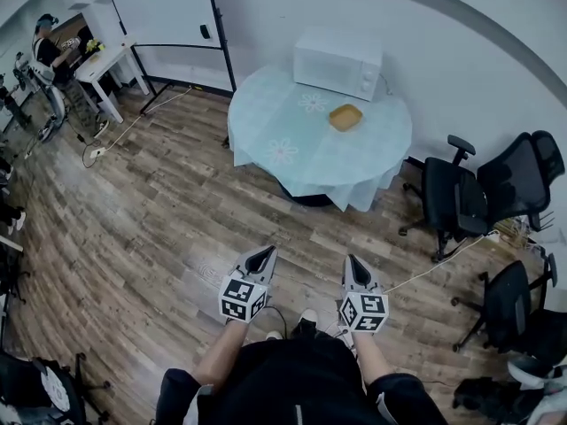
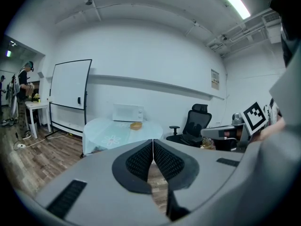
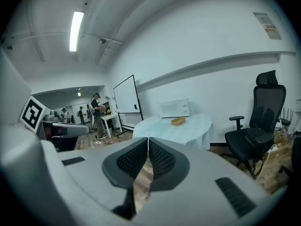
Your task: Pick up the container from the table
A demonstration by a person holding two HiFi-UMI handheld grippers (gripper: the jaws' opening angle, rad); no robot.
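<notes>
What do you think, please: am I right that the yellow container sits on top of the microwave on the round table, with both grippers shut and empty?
Not quite: the container sits on the round table in front of the microwave, not on top of it, as the head view shows. The left gripper and right gripper are indeed shut and empty.

Matt grey plastic on the shells of the left tool [image 1: 265, 253] and right tool [image 1: 353, 262], with black, finely ribbed, rubbery-looking pads [image 2: 141, 160] inside. Thin pale cloth with a faint flower print draped over the bench [image 1: 266, 140], smooth white casing with a slight gloss on the microwave [image 1: 337, 60], a dull tan finish on the container [image 1: 345, 117]. Brown wood-grain planks with a low sheen across the floor [image 1: 151, 228], black mesh on the backs of the chairs [image 1: 523, 168].
</notes>
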